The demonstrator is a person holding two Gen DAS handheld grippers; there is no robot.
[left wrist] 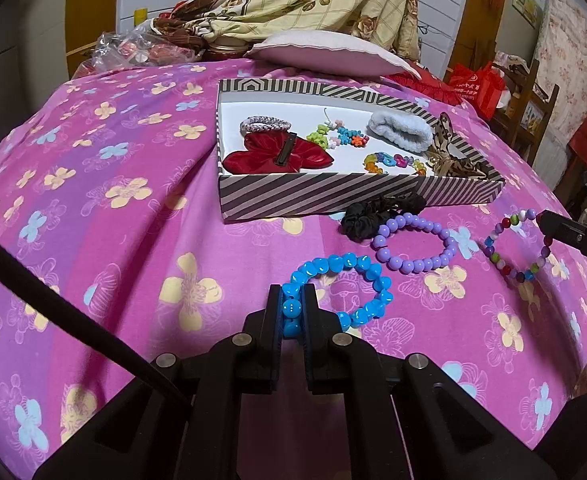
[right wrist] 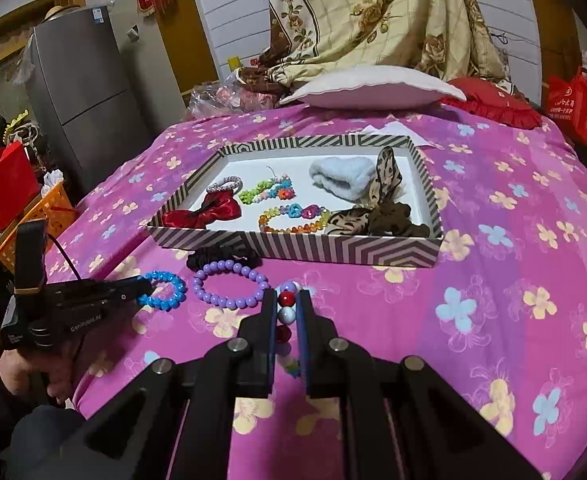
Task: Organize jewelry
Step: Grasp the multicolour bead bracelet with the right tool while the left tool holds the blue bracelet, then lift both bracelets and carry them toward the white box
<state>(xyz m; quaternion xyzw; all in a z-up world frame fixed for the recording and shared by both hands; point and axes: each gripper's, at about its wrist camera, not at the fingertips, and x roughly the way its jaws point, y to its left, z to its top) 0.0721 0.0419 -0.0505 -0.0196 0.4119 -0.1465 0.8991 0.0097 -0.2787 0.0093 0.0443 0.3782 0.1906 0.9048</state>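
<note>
Now both grippers are clamped on beaded bracelets over a bed covered in a pink sheet printed with yellow and blue flowers (left wrist: 113,240). The left gripper (left wrist: 291,300) has its fingers pinching the bright blue bracelet of chunky glossy beads (left wrist: 357,280), whose free loop lies on the sheet just ahead of the fingertips. The right gripper (right wrist: 287,304) has its fingers pinching the multicoloured bracelet of round red, white and green beads (left wrist: 513,248); in the right wrist view a red bead and a pale one sit between the pads, with the rest trailing back under the gripper.

Between the two bracelets lies a lilac bracelet of smooth round beads (left wrist: 413,244), flat on the sheet, and just behind it, touching it, a black fabric scrunchie (left wrist: 373,212) rests against the front wall of a shallow rectangular cardboard box with black-and-white stripes (left wrist: 333,196). Inside the box sit a red satin bow clip (left wrist: 277,156), a pale pink braided hair tie (left wrist: 265,124), a flower-bead bracelet in green, blue and orange (left wrist: 337,136), a translucent rainbow bead bracelet (left wrist: 393,162), a fluffy light blue scrunchie (left wrist: 401,130) and a leopard-print bow scrunchie (left wrist: 449,152). A white pillow (left wrist: 333,50) lies beyond the box.
</note>
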